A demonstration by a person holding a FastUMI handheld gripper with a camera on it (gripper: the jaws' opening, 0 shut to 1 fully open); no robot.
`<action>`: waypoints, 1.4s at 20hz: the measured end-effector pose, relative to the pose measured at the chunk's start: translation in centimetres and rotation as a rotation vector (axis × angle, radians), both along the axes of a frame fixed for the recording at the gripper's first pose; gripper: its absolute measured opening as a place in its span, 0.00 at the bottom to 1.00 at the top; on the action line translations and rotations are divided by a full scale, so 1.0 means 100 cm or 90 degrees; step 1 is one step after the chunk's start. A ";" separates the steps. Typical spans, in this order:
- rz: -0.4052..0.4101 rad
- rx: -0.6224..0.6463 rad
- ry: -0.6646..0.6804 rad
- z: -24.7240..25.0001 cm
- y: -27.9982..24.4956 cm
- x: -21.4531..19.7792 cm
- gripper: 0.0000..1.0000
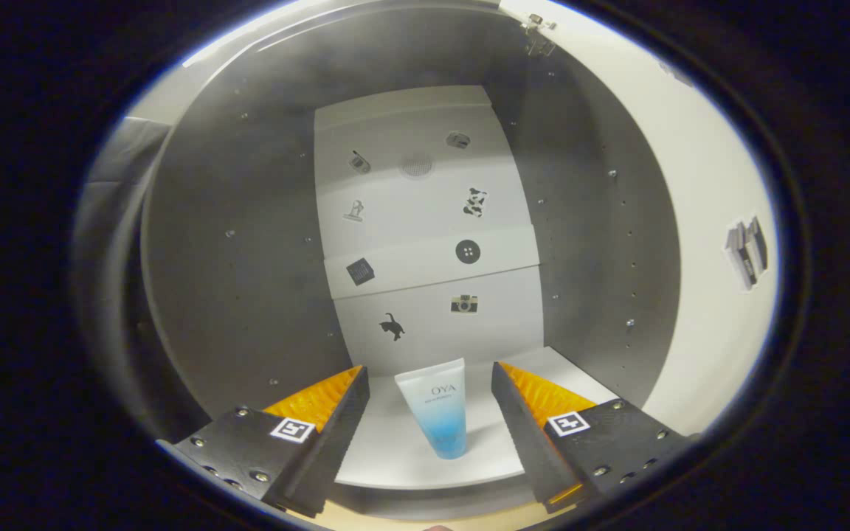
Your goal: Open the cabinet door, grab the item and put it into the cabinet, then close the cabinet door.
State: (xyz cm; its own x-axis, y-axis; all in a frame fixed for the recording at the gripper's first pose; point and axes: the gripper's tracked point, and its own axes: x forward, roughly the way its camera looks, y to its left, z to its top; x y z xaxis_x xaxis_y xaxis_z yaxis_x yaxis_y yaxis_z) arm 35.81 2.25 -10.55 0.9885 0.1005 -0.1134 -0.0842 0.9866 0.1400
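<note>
Tube (440, 413) stands on the cabinet shelf (388, 450) between the wide-spread fingers of the gripper (431, 413), untouched, so draw straight back clear of the door (698, 243) before swinging it shut

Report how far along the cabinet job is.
Done: the cabinet door stands open, and the tube stands on the cabinet shelf, cap down. In hand: the gripper is open, its fingers on either side of the tube without touching it, which suggests the tube has been released. Left: draw the gripper out and close the door.
</note>
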 end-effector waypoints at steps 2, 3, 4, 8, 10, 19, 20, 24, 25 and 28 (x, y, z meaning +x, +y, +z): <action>-0.006 -0.006 -0.006 0.010 -0.002 -0.026 0.99; -0.007 -0.008 -0.006 0.014 -0.002 -0.042 0.99; -0.010 -0.010 -0.006 0.018 -0.003 -0.060 0.99; -0.023 -0.024 -0.009 0.036 -0.013 -0.145 0.99; -0.037 -0.035 -0.006 0.043 -0.025 -0.192 0.99; -0.149 -0.018 -0.029 0.099 -0.129 -0.358 0.99; -0.163 -0.017 -0.034 0.104 -0.145 -0.370 0.99; -0.223 -0.025 -0.032 0.108 -0.223 -0.404 0.98; -0.231 -0.038 -0.025 0.105 -0.242 -0.408 0.99; -0.249 -0.070 0.000 0.096 -0.296 -0.412 0.99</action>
